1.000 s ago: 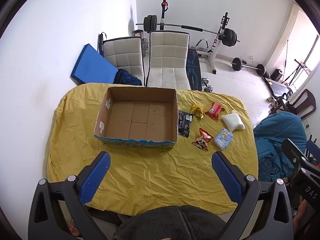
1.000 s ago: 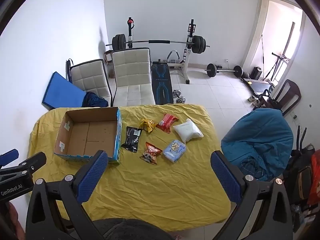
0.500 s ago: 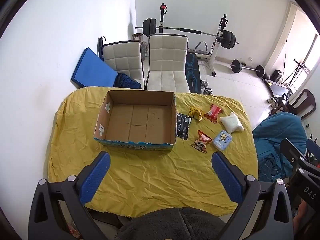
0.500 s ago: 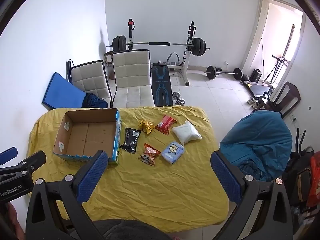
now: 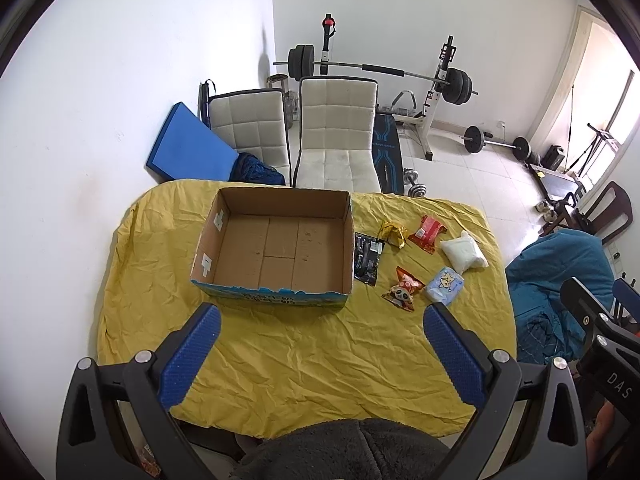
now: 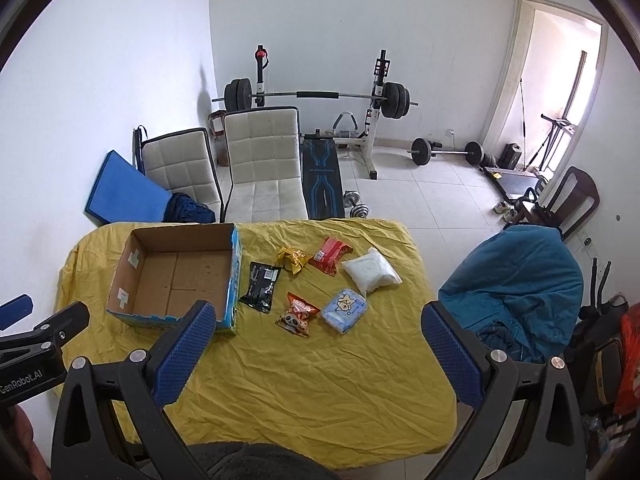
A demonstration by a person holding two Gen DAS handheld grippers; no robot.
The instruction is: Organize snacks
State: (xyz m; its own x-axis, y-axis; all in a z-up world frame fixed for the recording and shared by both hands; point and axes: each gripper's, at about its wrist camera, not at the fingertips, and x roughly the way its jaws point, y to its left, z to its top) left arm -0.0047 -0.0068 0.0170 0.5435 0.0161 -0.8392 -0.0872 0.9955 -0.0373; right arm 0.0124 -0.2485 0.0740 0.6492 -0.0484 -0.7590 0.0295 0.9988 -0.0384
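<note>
Leftmost, an empty cardboard box (image 5: 280,244) sits on the yellow worktop (image 5: 304,360); six snack packets (image 6: 298,314) lie just right of it. Both the left hand-held gripper (image 5: 320,356) and right hand-held gripper (image 6: 316,354) hover spread, holding nothing.

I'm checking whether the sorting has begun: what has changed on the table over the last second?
Nothing was grasped or released. Both views drifted slightly; the left gripper and right gripper stay open and empty above the near table edge. The cardboard box remains empty, and all six snack packets, including the black packet, lie unmoved on the yellow tablecloth.
</note>
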